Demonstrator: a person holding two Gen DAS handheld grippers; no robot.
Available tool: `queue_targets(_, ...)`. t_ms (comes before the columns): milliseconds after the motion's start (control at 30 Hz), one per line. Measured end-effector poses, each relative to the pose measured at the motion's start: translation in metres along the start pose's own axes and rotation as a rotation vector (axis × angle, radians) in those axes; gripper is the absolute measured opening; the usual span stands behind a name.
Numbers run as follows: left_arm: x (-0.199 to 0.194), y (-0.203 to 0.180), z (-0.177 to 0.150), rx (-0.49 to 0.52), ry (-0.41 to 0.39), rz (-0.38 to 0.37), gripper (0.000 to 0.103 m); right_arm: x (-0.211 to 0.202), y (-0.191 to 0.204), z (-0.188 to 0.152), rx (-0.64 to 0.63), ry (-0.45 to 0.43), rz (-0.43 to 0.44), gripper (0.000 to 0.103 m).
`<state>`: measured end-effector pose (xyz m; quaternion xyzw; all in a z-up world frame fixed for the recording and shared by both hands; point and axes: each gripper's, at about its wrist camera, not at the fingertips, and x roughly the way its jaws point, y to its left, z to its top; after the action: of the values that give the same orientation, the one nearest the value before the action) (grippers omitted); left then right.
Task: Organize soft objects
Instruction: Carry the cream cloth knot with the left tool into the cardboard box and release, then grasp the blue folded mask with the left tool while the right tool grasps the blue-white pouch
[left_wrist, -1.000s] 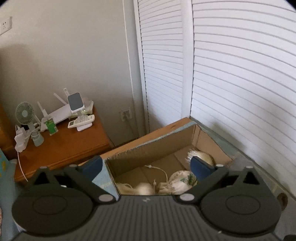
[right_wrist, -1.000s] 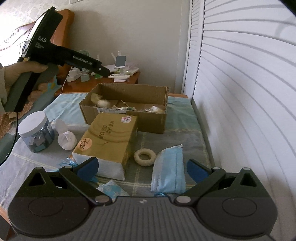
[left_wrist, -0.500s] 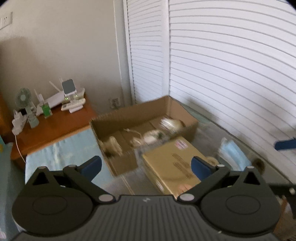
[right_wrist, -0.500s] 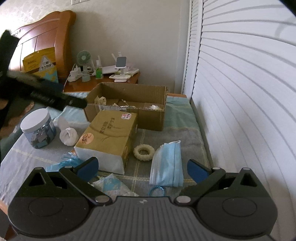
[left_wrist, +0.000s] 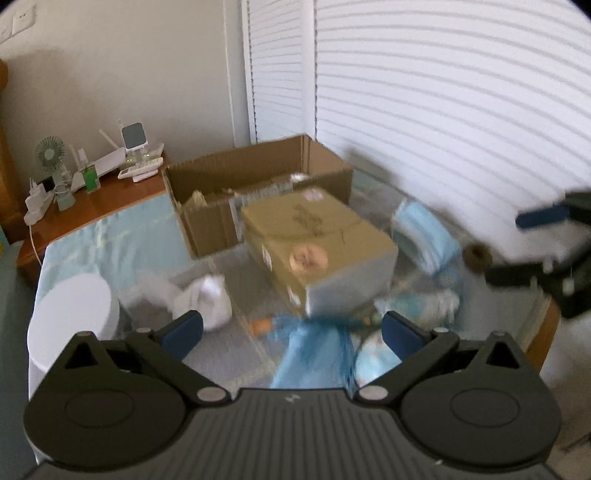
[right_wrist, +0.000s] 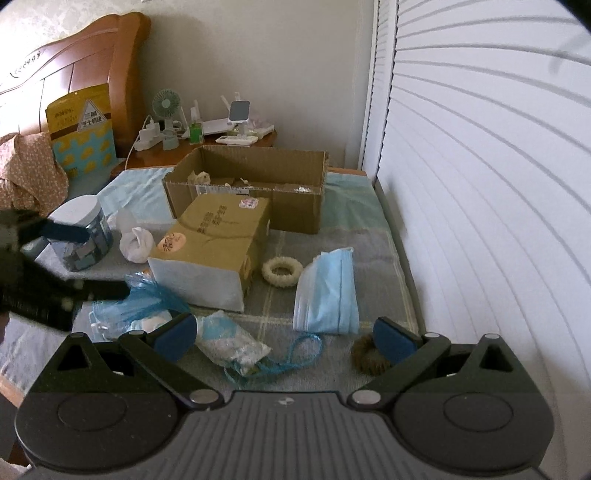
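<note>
An open cardboard box (right_wrist: 255, 184) holding several soft items stands at the back of the bed; it also shows in the left wrist view (left_wrist: 258, 192). In front lie a cream scrunchie (right_wrist: 281, 272), a stack of blue face masks (right_wrist: 327, 291), a brown scrunchie (right_wrist: 367, 356), a blue mesh bag (right_wrist: 144, 299), a clear packet with a blue cord (right_wrist: 236, 343) and a white soft lump (right_wrist: 136, 243). My right gripper (right_wrist: 284, 336) is open and empty above the packet. My left gripper (left_wrist: 291, 328) is open and empty above the blue mesh bag (left_wrist: 314, 354).
A closed tan box (right_wrist: 214, 247) lies in front of the open box. A white-lidded jar (right_wrist: 83, 232) stands at the left. A nightstand (right_wrist: 207, 140) with a fan and gadgets sits behind. White louvred doors (right_wrist: 480, 184) run along the right edge.
My left gripper has swung back from over the open box toward the near left of the bed, still moving and blurred. My right gripper has drawn back slightly and risen.
</note>
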<state>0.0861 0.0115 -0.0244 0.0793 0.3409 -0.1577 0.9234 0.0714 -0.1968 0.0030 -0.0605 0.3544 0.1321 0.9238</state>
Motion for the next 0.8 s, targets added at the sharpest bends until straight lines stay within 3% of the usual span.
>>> queue_targets(133, 0.004, -0.006, -0.018, 0.028, 0.045, -0.001, 0.102, 0.001, 0.000, -0.005, 0.005, 0.012, 0.003, 0.103)
queue_targets(533, 0.014, 0.004, -0.044, -0.065, 0.105, -0.023, 0.102, 0.027, 0.006, -0.017, -0.017, 0.093, 0.019, 0.103)
queue_targets(800, 0.022, 0.006, -0.054, -0.064, 0.141, -0.033, 0.102, 0.052, 0.013, -0.012, -0.040, 0.140, 0.063, 0.087)
